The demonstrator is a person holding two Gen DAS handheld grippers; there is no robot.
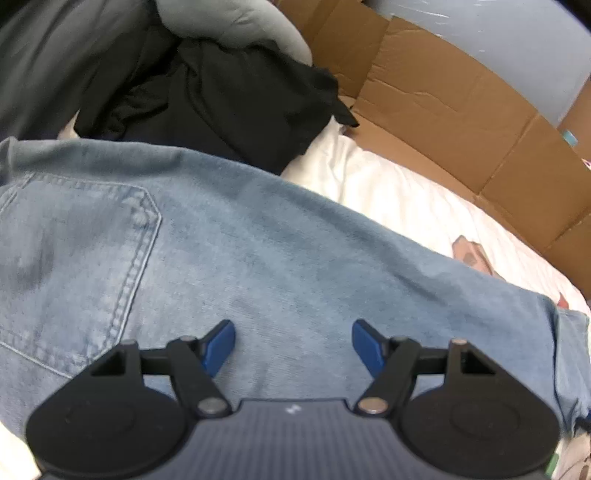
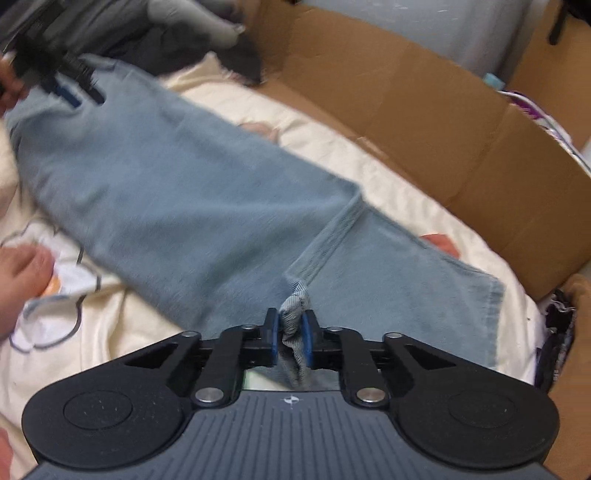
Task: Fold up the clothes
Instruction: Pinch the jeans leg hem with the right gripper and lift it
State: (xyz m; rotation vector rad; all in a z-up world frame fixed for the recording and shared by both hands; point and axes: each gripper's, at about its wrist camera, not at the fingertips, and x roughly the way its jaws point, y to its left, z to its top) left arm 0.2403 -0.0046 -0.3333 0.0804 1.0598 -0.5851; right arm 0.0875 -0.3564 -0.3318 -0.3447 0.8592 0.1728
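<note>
Light blue jeans (image 1: pixel 258 240) lie spread on a cream bedsheet (image 1: pixel 399 184), back pocket (image 1: pixel 81 258) up at the left. My left gripper (image 1: pixel 293 343) hangs open just above the denim, holding nothing. In the right wrist view the jeans (image 2: pixel 177 184) stretch from the far left to the near right. My right gripper (image 2: pixel 290 332) is shut on a bunched fold of the jeans' leg hem and lifts it off the bed. The left gripper (image 2: pixel 70 88) also shows there, blurred, at the waist end.
Black clothes (image 1: pixel 221 99) and grey clothes (image 1: pixel 229 18) are piled beyond the jeans. A brown cardboard wall (image 1: pixel 461 103) runs along the far and right side of the bed (image 2: pixel 424 122). A bare foot (image 2: pixel 22 269) rests on the sheet at the left.
</note>
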